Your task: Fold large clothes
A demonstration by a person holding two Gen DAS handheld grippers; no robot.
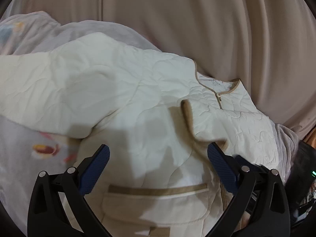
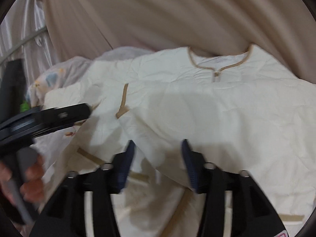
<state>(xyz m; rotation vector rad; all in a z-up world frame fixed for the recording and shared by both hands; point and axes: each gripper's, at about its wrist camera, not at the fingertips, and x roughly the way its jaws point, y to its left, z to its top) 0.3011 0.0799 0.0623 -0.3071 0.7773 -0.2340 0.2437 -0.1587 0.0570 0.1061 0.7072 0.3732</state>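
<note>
Beige curtains hung behind a bed covered by a pale printed blanket, on which the cream quilted jacket lay spread, one sleeve folded across its front. Left gripper and right gripper both hovered over it, jaws spread and holding nothing.

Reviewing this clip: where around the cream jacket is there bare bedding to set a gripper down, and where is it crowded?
Free: printed blanket left of the left gripper, below the jacket's sleeve. Some grey blanket shows past the jacket's right edge. Crowded: the curtain hangs right behind the collar, and both grippers, right one included, hover open over the jacket's front.
</note>
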